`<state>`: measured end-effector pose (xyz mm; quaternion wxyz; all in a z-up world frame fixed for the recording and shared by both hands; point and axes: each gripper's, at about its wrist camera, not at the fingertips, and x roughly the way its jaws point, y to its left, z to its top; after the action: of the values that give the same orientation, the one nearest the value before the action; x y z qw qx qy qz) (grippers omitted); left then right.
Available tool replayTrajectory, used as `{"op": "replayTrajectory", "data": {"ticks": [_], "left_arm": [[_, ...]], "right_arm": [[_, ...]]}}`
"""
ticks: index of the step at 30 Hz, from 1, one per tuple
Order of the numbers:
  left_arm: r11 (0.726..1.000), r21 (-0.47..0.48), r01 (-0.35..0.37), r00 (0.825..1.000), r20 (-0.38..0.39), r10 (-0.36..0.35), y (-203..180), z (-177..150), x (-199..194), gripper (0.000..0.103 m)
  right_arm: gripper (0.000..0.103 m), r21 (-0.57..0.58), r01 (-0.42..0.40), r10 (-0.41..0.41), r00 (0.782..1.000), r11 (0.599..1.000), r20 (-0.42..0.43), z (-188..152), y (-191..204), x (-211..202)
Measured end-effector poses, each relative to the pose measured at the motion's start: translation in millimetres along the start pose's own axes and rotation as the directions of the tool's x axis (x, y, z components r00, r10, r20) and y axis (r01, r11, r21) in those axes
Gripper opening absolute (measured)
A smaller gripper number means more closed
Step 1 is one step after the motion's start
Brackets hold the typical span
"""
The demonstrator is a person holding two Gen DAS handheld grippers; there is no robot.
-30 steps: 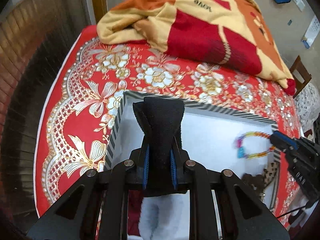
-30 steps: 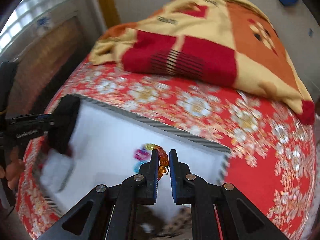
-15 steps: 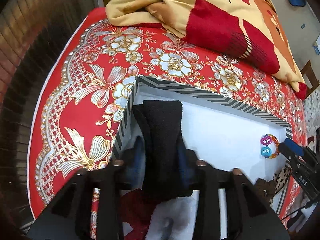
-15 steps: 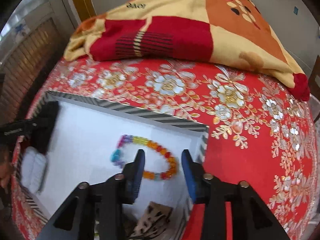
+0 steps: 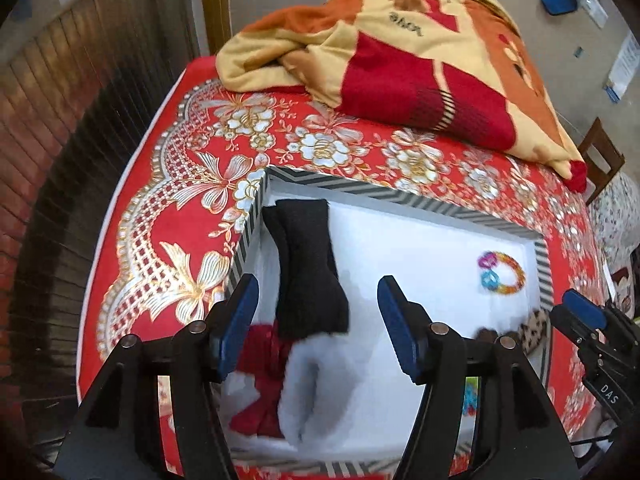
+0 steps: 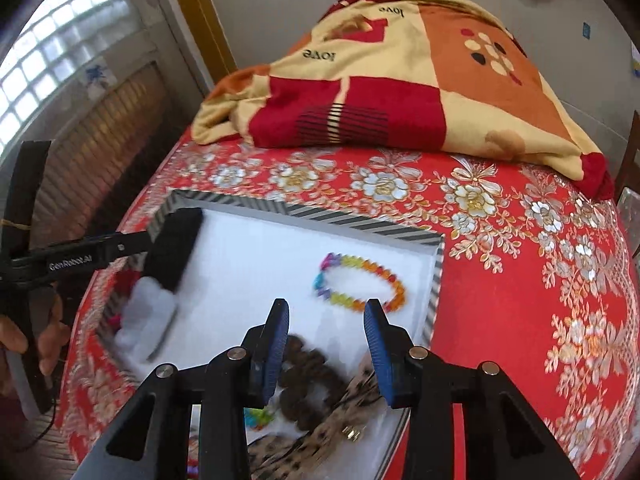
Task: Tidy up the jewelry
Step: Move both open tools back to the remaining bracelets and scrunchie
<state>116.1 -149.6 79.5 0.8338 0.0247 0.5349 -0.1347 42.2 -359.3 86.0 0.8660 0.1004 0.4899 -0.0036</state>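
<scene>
Inside the striped-rimmed white box (image 6: pixel 362 222), the rainbow beaded bracelet (image 6: pixel 362 282) lies just beyond the right gripper (image 6: pixel 326 316); the black fabric roll (image 6: pixel 173 246) far left.

We see a red floral-covered bed (image 6: pixel 500 280); beyond the striped-rimmed white box (image 6: pixel 360 222) lies a crumpled red-and-cream blanket (image 6: pixel 400 92).

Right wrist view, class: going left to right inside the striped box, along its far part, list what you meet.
Black cloth piece → bare white lining of the striped box → rainbow bead bracelet → the box's right striped wall.
</scene>
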Motion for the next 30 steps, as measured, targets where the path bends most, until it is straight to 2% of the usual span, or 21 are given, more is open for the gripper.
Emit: {"op": "replayTrajectory", "data": {"ticks": [11,30], "left_arm": [[0.999,0.028,-0.04,0.998,0.046,0.038,-17,-56,-45,0.062],[0.999,0.008,-0.053,0.998,0.013,0.053,-36,-156,-84,0.062]], "right_arm": [[0.038,-0.025,-0.042,0.042,0.999,0.999,0.02,-43,30,-37],[0.038,-0.078,-0.102,0.101,0.995,0.992,-0.027,-117,50,-70]]}}
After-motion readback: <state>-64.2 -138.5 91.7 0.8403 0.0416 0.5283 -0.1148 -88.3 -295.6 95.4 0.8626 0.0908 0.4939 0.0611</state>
